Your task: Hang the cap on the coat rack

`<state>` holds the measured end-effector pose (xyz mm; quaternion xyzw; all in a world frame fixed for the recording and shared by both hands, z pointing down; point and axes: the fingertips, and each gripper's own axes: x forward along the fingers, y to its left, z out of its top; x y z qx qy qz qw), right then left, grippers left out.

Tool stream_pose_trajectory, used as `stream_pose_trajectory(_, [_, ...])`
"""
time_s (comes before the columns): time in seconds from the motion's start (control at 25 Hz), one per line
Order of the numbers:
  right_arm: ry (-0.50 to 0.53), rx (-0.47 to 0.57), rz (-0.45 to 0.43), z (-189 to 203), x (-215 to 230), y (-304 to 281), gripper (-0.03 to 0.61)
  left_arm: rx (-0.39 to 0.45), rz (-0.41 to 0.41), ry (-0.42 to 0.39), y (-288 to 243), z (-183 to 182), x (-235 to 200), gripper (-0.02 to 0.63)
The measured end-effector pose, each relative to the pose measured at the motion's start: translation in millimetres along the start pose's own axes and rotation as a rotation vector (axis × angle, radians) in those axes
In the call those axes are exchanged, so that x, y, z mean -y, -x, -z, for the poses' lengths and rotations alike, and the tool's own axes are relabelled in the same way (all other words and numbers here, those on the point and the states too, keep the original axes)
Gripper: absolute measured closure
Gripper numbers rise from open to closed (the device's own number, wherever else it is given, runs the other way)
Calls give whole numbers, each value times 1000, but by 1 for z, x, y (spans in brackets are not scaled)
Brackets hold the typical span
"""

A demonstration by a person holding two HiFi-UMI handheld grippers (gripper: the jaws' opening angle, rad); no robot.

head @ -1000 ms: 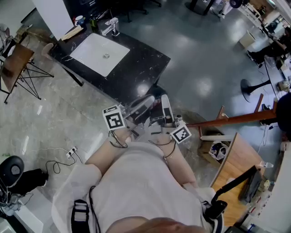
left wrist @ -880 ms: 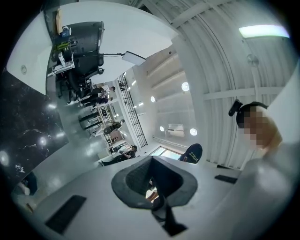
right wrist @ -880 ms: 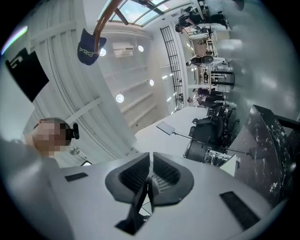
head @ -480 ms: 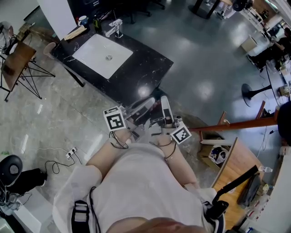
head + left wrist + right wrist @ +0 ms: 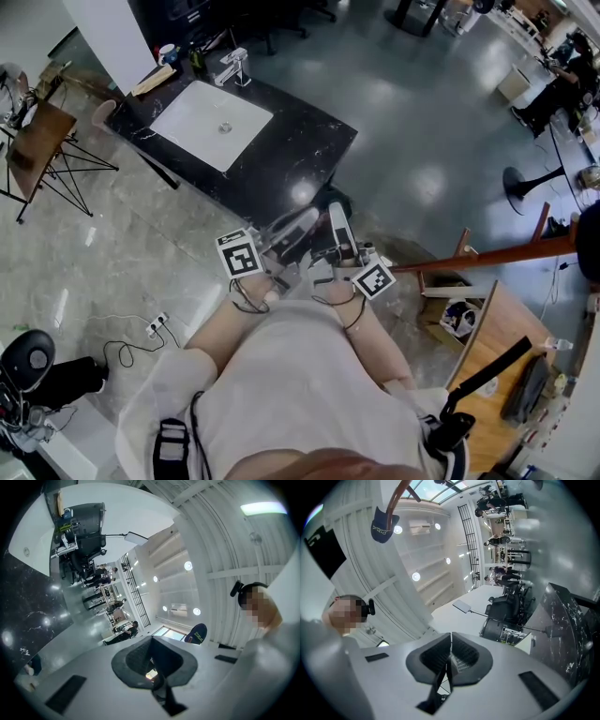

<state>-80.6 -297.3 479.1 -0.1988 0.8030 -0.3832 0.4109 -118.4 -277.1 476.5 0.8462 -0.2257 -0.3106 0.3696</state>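
navy cap [image 5: 383, 527] hanging on brown coat rack [image 5: 397, 496] already, so likely done; left gripper [image 5: 151, 660] and right gripper [image 5: 450, 656] both closed tight, gripping nothing, held near chest. nothing left, apparently.

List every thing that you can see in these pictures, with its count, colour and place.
cap: one, dark blue, hanging on the coat rack's arm
coat rack: one, reddish brown, right of the person
counter: one, black marble, ahead
sink: one, white, set in the counter
power strip: one, white, floor at left
left tongs: one, pale grey, shut, empty
right tongs: one, pale grey, shut, empty
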Motion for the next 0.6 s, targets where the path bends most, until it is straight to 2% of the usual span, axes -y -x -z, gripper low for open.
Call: stream_pose_trajectory(0.6, [-10, 11, 17, 1, -1, 11, 549, -16, -14, 9, 2, 11, 2, 606])
